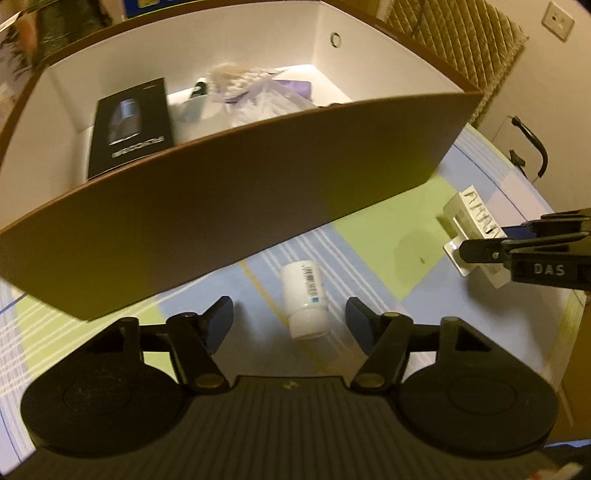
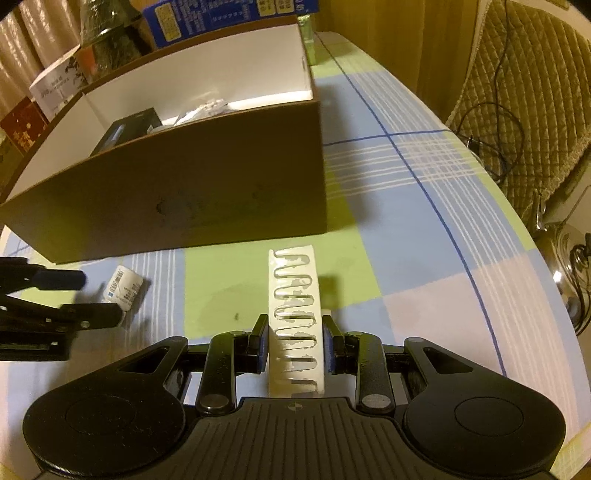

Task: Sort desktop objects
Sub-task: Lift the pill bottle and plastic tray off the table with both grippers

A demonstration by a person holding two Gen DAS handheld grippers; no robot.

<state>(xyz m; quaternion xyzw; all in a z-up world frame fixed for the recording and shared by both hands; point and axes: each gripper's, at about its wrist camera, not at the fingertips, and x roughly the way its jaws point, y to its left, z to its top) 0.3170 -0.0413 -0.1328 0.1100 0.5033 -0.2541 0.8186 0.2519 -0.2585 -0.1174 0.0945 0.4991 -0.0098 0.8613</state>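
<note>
A white pill bottle (image 1: 304,297) lies on its side on the checked tablecloth, just beyond and between the fingers of my open left gripper (image 1: 290,325); it also shows in the right wrist view (image 2: 123,290). My right gripper (image 2: 295,341) is shut on a white blister strip (image 2: 297,314), which stands on edge between the pads; it also shows in the left wrist view (image 1: 476,229). A brown cardboard box (image 1: 236,195) with white inner walls stands behind both, also seen in the right wrist view (image 2: 184,206).
Inside the box lie a black product carton (image 1: 131,125) and crumpled plastic bags (image 1: 255,92). Cartons and a bottle (image 2: 107,33) stand behind the box. A quilted chair back (image 2: 535,103) with cables is at the table's right edge.
</note>
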